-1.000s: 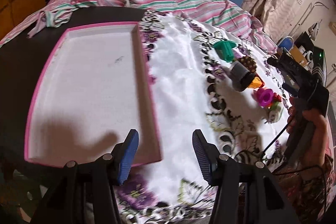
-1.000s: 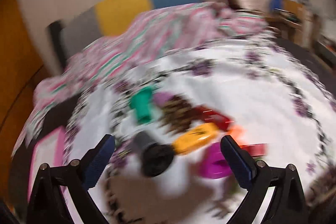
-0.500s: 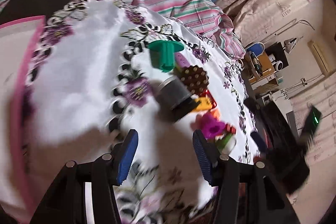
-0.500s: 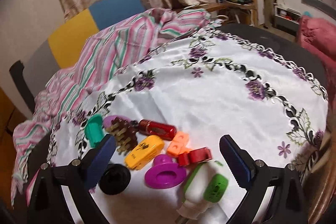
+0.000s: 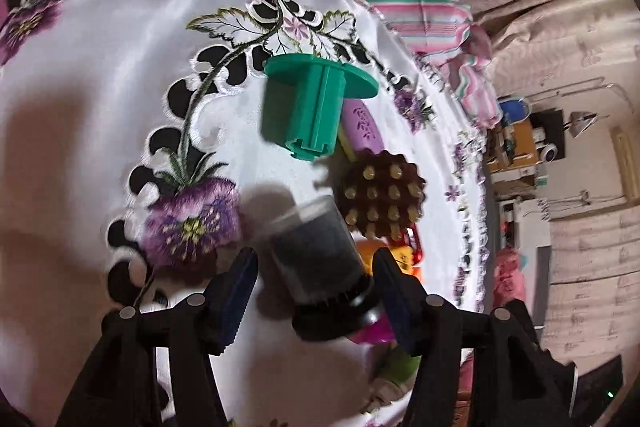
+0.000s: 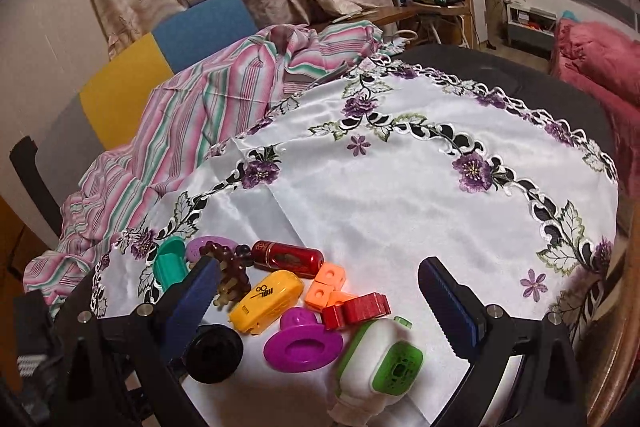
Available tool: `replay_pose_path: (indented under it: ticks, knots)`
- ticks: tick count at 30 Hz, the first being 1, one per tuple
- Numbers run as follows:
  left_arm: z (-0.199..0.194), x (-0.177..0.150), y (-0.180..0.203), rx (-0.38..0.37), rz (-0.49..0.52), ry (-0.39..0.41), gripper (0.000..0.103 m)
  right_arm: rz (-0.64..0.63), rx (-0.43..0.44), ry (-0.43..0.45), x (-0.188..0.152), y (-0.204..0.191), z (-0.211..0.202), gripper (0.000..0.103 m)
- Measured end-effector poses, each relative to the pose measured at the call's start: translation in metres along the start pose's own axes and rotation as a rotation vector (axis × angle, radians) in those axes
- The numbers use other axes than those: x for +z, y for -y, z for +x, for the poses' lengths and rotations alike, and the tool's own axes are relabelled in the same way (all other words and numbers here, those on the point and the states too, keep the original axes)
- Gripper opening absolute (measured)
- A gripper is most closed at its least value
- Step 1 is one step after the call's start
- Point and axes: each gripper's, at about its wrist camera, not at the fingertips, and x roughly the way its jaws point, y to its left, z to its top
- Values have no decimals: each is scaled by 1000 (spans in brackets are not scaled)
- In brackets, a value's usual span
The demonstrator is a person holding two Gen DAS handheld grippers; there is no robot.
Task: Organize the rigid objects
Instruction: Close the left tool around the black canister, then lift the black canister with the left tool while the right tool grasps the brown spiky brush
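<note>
The left gripper [image 5: 316, 283] is opening around the black-capped grey canister [image 5: 320, 263] on the tablecloth [image 6: 400, 195], untouched. The right gripper [image 6: 316, 301] gapes empty; only its view shows the yellow case [image 6: 268, 301] marked "HQL".

Warm, dim indoor light; the glossy white embroidered tablecloth [image 5: 120, 75] shines with soft glare and carries broad brownish shadows. The left view is motion-smeared around the dark grey cylindrical canister [image 5: 316, 255]. Both views bow at fisheye edges.
</note>
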Motion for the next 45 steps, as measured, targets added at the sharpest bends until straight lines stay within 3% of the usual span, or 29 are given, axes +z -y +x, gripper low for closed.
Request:
replay_pose_path:
  ticks: [3,5,11,21,25,29,31,36,39,41,43,44,45]
  knots:
    - [8,4,7,5,28,-9,58,-5,-3,-15,-1,-1,4,100]
    - [10,4,8,24,44,-6,51,-9,-3,-21,-1,-2,5,100]
    - [3,-3,0,-26,83,15,49,-26,-8,-40,-3,-5,10,100]
    - [-50,-31,-23,95,265,211,48,-17,-5,-76,-5,-3,17,100]
    - [-68,-48,-34,143,332,280,48,-29,51,-47,-4,-11,10,100]
    - [-80,-62,-44,145,373,302,47,-145,137,-53,-6,-41,15,100]
    - [-82,-65,-48,136,372,299,46,-240,185,-98,-3,-62,30,97]
    - [-84,-73,-52,135,397,298,46,-460,192,-166,2,-88,71,79]
    - [-83,-81,-54,143,416,297,45,-486,190,-236,0,-83,89,76]
    - [-81,-87,-56,154,422,294,45,-453,233,-300,-2,-81,100,71]
    - [-79,-90,-60,142,416,285,45,-482,228,-308,-7,-85,102,62]
    - [-78,-91,-60,137,416,285,45,-512,212,-305,-9,-87,103,50]
    - [-78,-92,-60,137,417,288,45,-521,209,-302,-11,-88,101,45]
